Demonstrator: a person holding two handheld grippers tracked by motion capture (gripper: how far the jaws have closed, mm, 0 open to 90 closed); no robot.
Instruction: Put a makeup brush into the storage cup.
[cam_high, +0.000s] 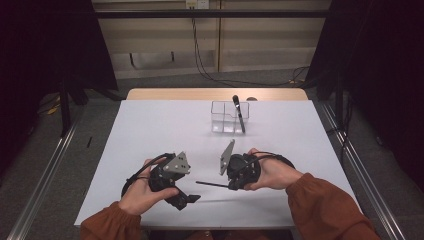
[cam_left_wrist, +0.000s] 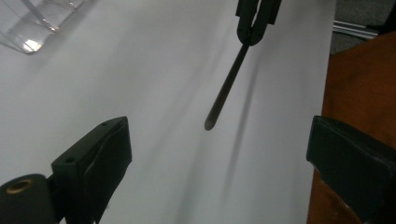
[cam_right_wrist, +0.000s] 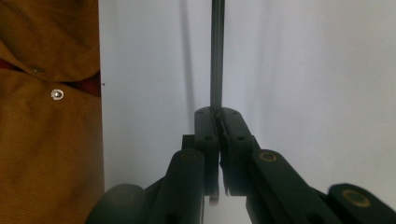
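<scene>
While the right gripper (cam_high: 231, 187) clamps its fingers on one end of the thin black rod (cam_high: 212, 184), levelled toward nine o'clock above the surface (cam_high: 150, 125), the left gripper (cam_high: 192, 199) waits wide open, apparently to receive it.

High view is looking forward and down from above the person's side, taking in the whole white table (cam_high: 150, 125) from a distance. Left gripper view is riding close over the tabletop, facing the thin black rod (cam_left_wrist: 227, 88). Right gripper view is looking along that same rod (cam_right_wrist: 217, 51), very near; both are sharing it.
</scene>
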